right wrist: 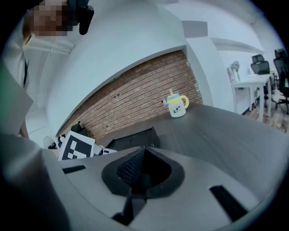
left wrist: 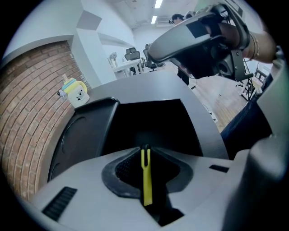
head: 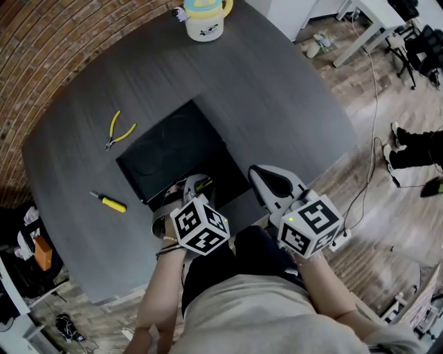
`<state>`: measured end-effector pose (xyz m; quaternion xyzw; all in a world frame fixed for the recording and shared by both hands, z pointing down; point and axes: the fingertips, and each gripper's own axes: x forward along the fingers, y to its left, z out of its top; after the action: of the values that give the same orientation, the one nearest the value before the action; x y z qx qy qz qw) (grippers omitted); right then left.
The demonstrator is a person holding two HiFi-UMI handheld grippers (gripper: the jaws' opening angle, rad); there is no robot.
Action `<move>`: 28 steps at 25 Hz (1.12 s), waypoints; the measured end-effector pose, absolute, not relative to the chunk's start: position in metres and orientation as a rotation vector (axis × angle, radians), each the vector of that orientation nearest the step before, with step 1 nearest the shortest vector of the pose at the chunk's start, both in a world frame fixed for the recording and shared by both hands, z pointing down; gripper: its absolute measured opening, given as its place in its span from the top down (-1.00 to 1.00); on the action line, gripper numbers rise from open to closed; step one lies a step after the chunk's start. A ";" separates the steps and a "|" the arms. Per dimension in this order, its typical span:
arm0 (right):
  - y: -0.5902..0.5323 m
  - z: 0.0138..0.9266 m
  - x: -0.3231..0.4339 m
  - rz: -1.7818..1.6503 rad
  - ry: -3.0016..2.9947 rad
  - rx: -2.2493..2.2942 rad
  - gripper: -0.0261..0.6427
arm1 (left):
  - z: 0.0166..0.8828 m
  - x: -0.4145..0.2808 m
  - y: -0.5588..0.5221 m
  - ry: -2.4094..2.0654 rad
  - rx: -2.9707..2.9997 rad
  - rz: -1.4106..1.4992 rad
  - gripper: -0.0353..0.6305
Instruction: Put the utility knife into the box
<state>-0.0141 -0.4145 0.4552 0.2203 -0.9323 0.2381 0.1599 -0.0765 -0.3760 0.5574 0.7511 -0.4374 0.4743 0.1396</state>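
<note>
The black box [head: 166, 148] lies open in the middle of the dark grey table [head: 291, 90], its lid [left wrist: 86, 131] folded out to the left. My left gripper [head: 196, 181] is shut on the yellow-and-black utility knife [head: 201, 184] at the box's near edge. In the left gripper view the knife [left wrist: 146, 176] shows edge-on as a yellow strip clamped between the jaws [left wrist: 145, 149], with the box's dark inside [left wrist: 153, 122] just beyond. My right gripper [head: 257, 171] is shut and empty [right wrist: 143, 150], held to the right of the box [right wrist: 133, 137].
Yellow-handled pliers [head: 119, 130] and a yellow screwdriver [head: 109, 201] lie left of the box. A white and yellow mug [head: 204, 17] stands at the far edge. A brick wall [right wrist: 135, 90] runs along the table's left. The floor at right holds cables and a person's feet [head: 408, 148].
</note>
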 end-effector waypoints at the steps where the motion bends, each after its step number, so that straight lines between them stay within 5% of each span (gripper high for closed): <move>1: -0.414 0.454 -0.014 0.678 -2.667 0.632 0.90 | 0.554 -0.075 -0.376 -1.269 2.180 1.354 0.67; 14: -0.398 0.418 -0.032 0.595 -2.763 0.572 0.90 | 0.475 -0.086 -0.371 -1.538 2.257 1.061 0.69; 28: -0.390 0.370 -0.071 0.495 -2.877 0.377 0.90 | 0.347 -0.153 -0.348 -1.875 2.177 0.021 0.76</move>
<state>-0.0712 -0.3898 0.3698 0.1273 -0.9726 0.1674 0.0988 -0.1530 -0.3481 0.3474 0.7508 -0.6468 0.0072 0.1336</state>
